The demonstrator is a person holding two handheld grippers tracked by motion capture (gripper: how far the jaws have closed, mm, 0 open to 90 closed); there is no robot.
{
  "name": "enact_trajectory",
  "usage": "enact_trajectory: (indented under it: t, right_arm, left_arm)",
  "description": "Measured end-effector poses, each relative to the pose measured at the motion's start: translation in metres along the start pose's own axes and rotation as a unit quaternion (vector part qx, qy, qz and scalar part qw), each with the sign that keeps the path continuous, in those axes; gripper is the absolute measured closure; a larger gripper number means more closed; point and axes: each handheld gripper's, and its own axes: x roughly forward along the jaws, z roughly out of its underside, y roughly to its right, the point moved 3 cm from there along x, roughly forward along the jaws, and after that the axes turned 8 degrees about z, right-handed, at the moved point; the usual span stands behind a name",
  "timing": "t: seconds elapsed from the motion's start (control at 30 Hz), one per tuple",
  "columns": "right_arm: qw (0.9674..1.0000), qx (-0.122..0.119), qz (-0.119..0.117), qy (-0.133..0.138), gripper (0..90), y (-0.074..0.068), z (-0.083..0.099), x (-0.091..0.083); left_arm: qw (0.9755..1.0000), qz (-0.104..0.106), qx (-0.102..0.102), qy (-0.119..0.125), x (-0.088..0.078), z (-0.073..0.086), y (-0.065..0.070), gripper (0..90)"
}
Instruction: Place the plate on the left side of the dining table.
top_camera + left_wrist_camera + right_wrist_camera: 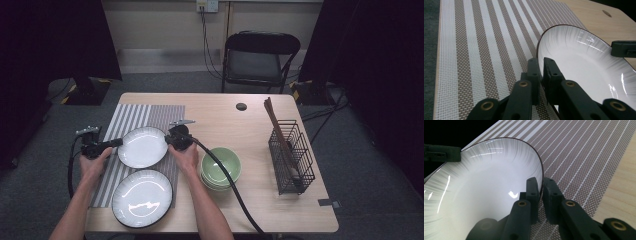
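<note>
Pinching opposite rims of the upper plate (143, 146), the left gripper (118, 142) and right gripper (168, 140) hold it over the striped mat (131, 118), beyond the second plate (142, 198).

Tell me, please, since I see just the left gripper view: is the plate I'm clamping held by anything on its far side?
Observer: Yes. The right gripper is shut on the opposite rim of the plate.
Operator: Thank you. Is another plate nearby?
Observer: A second plate lies on the striped placemat, nearer the person.
Operator: And what sits to the right?
Observer: Stacked green bowls, then a wire rack holding chopsticks.
</note>
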Motion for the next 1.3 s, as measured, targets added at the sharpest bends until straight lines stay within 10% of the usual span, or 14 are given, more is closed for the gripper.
enact_trajectory:
  t: [0.2, 0.7, 1.3]
  right_arm:
    - [0.9999, -0.003, 0.006, 0.011, 79.1, 0.000, -0.007, -0.008]
    - [0.9987, -0.010, -0.012, 0.049, 68.7, -0.007, -0.020, -0.037]
    - [0.9944, -0.028, -0.052, 0.087, 59.0, -0.019, -0.037, -0.075]
  left_arm:
    - [0.9998, 0.012, -0.007, 0.017, -0.009, -0.002, 0.002, 79.6]
    - [0.9969, 0.019, 0.071, 0.029, -0.041, -0.009, 0.031, 72.1]
    - [0.9900, 0.029, 0.138, 0.006, -0.053, 0.021, 0.080, 50.3]
